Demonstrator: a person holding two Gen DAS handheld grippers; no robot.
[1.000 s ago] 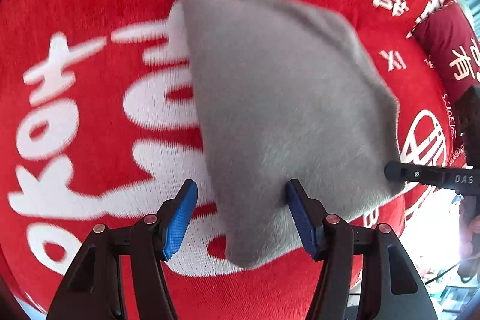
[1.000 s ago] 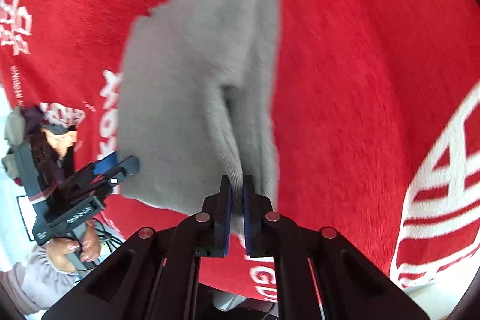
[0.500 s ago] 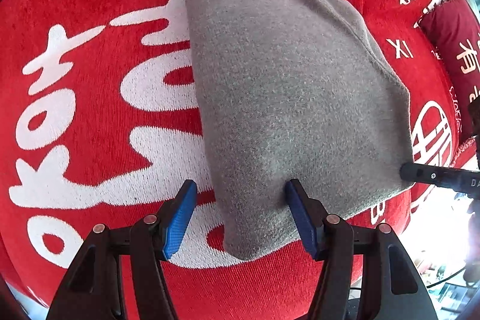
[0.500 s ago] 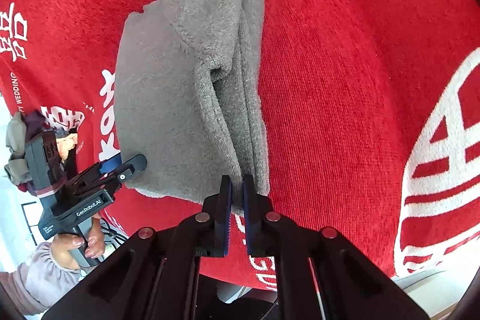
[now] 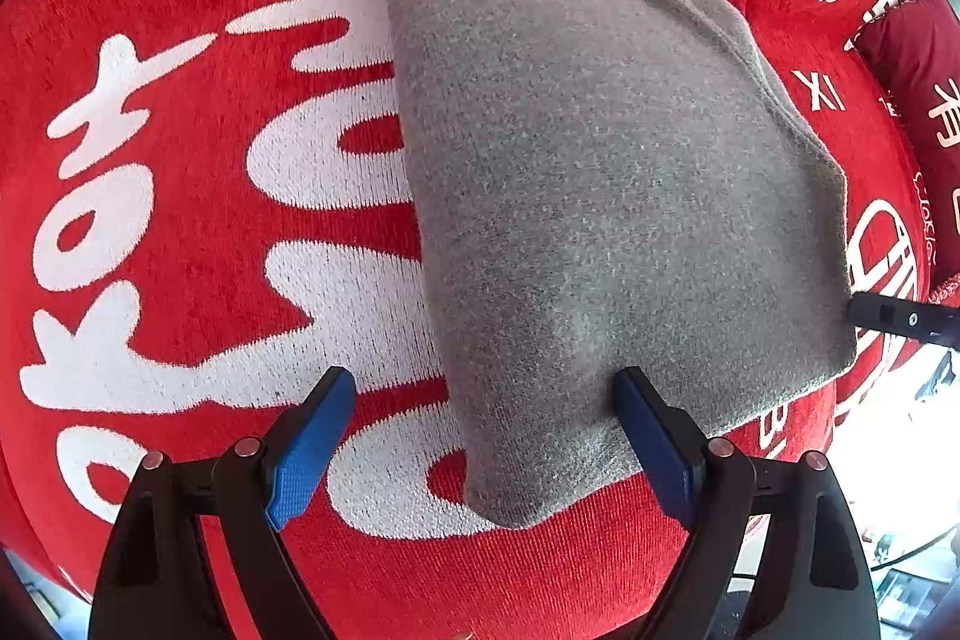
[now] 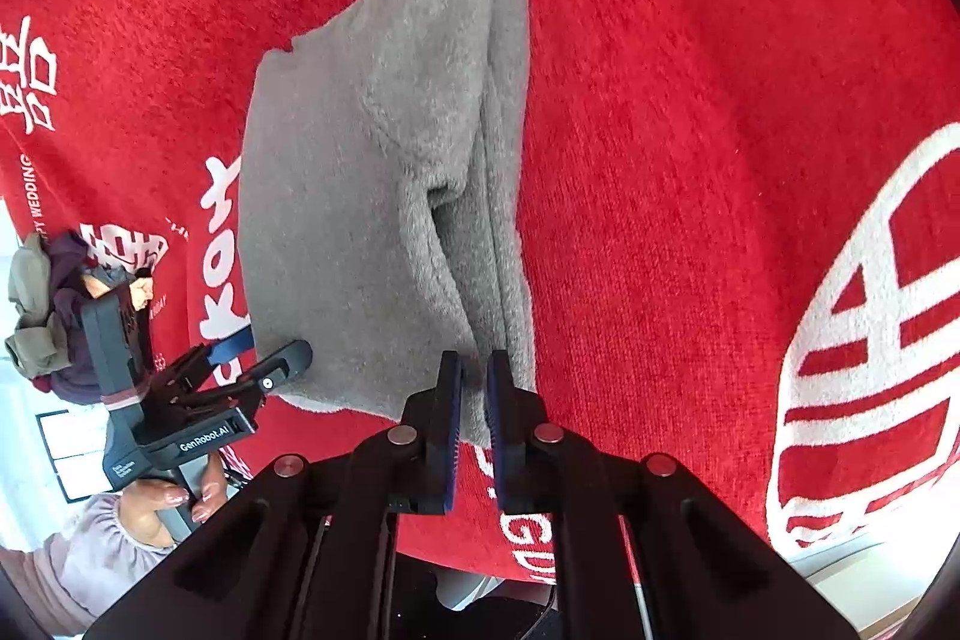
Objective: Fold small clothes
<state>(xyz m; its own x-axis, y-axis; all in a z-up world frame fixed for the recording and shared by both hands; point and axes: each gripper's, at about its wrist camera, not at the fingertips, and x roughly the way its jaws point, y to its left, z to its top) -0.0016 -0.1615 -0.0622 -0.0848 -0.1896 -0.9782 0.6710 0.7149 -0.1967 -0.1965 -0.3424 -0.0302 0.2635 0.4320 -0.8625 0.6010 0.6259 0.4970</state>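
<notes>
1. Surface [image 5: 180,10]: covered by a red woven cloth with large white characters and a circular emblem. It carries the garment and fills nearly the whole of both wrist views.

2. Grey garment [image 5: 600,196]: a small knitted piece, already folded into a thick, roughly four-sided pad with several layers. It lies flat on the red cloth, at the centre of the left wrist view. In the right wrist view [image 6: 372,196] its stacked edges and one open pocket of fold face 3 o'clock. The long axis runs from 12 to 6 o'clock in both views, so the pad points away from each tool. The fabric looks soft, fuzzy and unmarked.

3. Left hand-held gripper [image 5: 480,436]: it sits at 6 o'clock and straddles the near corner of the garment. Its jaws are opening and stand wide apart. The right-hand blue pad [image 5: 654,436] rests at the cloth's edge, while the left one is clear over the red cloth. Nothing is clamped. In the right wrist view the same tool appears at 8 o'clock, its tip at the garment's near left corner.

4. Right hand-held gripper [image 6: 474,400]: it sits at 6 o'clock, at the garment's near right corner. The jaws are opening from a narrow gap with the layered edge between them, apparently no longer pinched.

5. Judgement: both tools sit at the garment's near end, letting go. This fold appears finished.
</notes>
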